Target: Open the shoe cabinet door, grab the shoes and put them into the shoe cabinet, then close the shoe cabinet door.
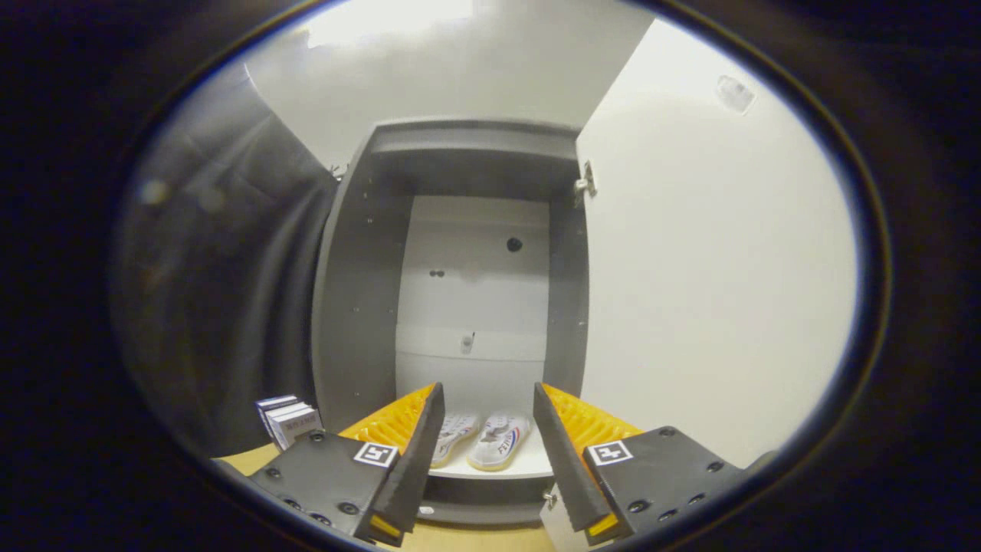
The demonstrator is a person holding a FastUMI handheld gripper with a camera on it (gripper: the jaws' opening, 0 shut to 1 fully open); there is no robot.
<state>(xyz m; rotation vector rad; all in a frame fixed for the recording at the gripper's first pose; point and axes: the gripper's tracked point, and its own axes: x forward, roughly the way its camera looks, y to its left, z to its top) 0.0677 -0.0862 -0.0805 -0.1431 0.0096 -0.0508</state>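
The shoe cabinet [360, 291] stands ahead with grey side walls and a pale back panel. Its white door [713, 276] is swung wide open to the right, the hinge [585, 184] showing at the door's inner edge. A pair of white shoes [483, 441] lies side by side on the cabinet's bottom shelf [529, 464], seen in the gap between my fingers and beyond them. My gripper [487, 452] is open, with nothing held, a short way in front of the cabinet's opening.
Small white boxes [287, 420] stand on the floor left of the cabinet, beside my left finger. A dark cloth wall [222, 291] hangs to the left. The wooden floor [475, 540] shows below the cabinet's base.
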